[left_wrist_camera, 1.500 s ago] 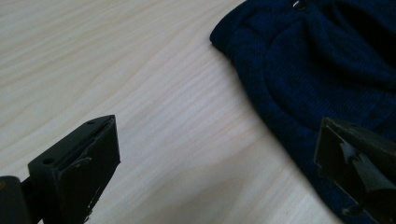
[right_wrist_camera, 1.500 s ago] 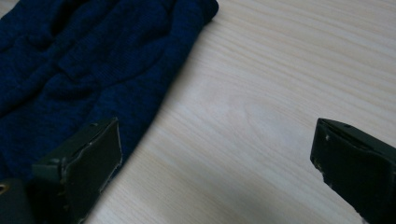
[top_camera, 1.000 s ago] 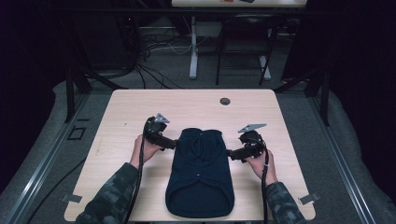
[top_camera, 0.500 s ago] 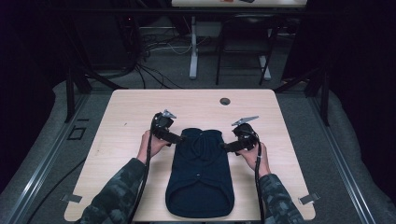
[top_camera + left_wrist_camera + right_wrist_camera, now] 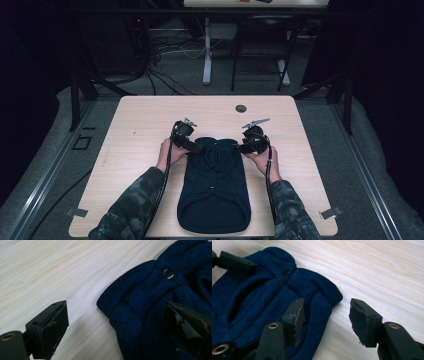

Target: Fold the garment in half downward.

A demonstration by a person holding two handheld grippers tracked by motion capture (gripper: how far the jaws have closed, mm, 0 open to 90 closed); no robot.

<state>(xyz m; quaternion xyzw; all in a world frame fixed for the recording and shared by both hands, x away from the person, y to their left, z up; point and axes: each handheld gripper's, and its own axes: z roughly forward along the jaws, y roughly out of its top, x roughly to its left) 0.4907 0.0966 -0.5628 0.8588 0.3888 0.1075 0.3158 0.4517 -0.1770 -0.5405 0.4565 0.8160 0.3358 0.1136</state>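
Observation:
A dark blue knitted garment (image 5: 214, 190) lies flat on the light wood table (image 5: 145, 125), its collar end pointing away from the person. My left gripper (image 5: 197, 146) is at its upper left corner. In the left gripper view the jaws of the left gripper (image 5: 117, 315) stand wide and open, one over bare wood, the other over the garment (image 5: 150, 297), with its shoulder corner between them; they have just been closing slightly. My right gripper (image 5: 241, 148) is at the upper right corner. The right gripper (image 5: 325, 312) has just been closing, still open, straddling the garment (image 5: 249, 297) edge.
A round cable hole (image 5: 241, 108) sits near the table's far edge. Behind the table are a desk leg (image 5: 206, 55), chair legs and loose cables on the floor. The left gripper's jaw (image 5: 234, 262) shows at the top left of the right gripper view.
Both hands have moved inward and away from the person, from beside the garment to its upper corners. The right jaws have narrowed around the garment's edge.

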